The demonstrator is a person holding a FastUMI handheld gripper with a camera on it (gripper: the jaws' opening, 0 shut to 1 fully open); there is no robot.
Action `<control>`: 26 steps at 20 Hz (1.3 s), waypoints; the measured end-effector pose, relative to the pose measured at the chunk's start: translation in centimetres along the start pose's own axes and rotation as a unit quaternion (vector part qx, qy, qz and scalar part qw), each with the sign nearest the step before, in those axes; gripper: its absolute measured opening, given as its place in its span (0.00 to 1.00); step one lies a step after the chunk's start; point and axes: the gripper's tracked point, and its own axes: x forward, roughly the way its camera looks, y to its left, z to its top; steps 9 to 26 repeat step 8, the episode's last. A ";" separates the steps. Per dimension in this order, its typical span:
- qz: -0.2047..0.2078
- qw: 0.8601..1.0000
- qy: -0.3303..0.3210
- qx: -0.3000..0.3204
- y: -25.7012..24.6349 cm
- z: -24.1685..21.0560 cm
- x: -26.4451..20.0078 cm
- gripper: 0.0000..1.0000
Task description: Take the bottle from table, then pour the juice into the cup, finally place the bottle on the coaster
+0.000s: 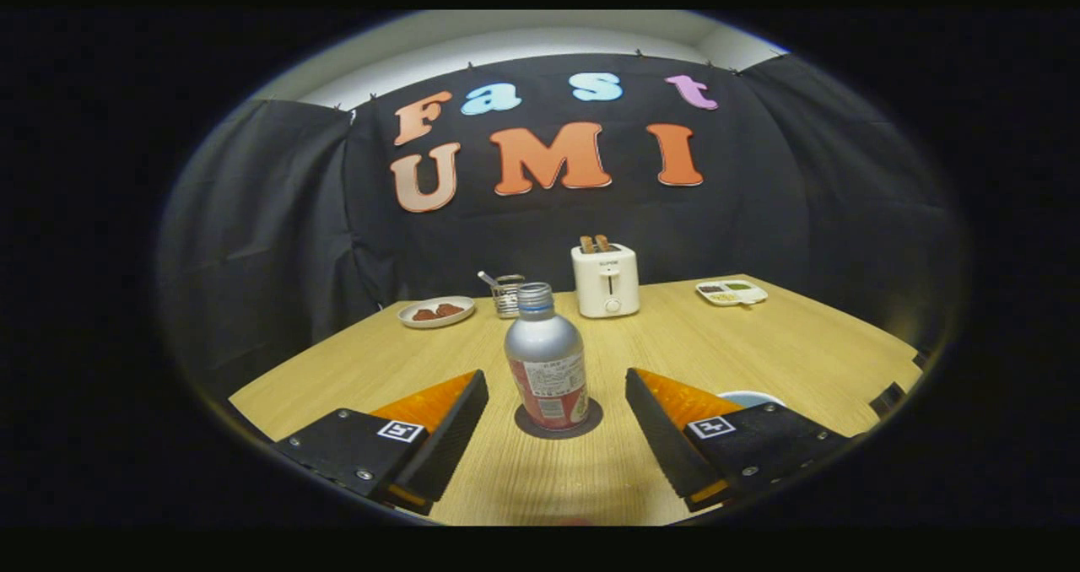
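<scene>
Between the spread fingers of the gripper point(557, 407), touching neither, the silver bottle point(547, 359) stands upright on the dark coaster point(558, 425); its label print is too small to read. Beyond stands a white toaster point(605, 279).

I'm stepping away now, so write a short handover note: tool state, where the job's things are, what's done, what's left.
Tool: open, fingers either side of the bottle, not touching it.
Bottle: upright on the dark coaster, between the fingertips, cap on.
Cup: just its rim shows behind the right finger; contents can't be judged.
Done: the bottle stands on the coaster, so placing looks complete; whether juice was poured can't be told.
Left: check the cup, then back the tool away.
</scene>
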 end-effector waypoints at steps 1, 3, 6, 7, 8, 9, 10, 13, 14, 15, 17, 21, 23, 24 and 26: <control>0.005 1.000 -0.008 0.001 -0.1 0.6 -0.9 0.98; 0.009 1.000 -0.024 0.003 -0.7 1.6 -2.6 0.97; 0.007 0.999 -0.050 0.005 -1.5 3.2 -5.2 0.97; 0.010 0.998 -0.057 0.007 -1.6 3.5 -5.9 0.97; 0.010 0.998 -0.062 0.008 -1.9 3.6 -6.5 0.97; 0.010 0.998 -0.062 0.008 -1.9 3.6 -6.5 0.97; 0.010 0.998 -0.062 0.008 -1.9 3.6 -6.5 0.97; 0.010 0.998 -0.062 0.008 -1.9 3.6 -6.5 0.97; 0.010 0.998 -0.062 0.008 -1.9 3.6 -6.5 0.97; 0.010 0.998 -0.062 0.008 -1.9 3.6 -6.5 0.97; 0.010 0.998 -0.062 0.008 -1.9 3.6 -6.5 0.97; 0.010 0.998 -0.062 0.008 -1.9 3.6 -6.5 0.97; 0.010 0.998 -0.062 0.008 -1.9 3.6 -6.5 0.97; 0.010 0.998 -0.062 0.008 -1.9 3.6 -6.5 0.97; 0.010 0.998 -0.062 0.008 -1.9 3.6 -6.5 0.97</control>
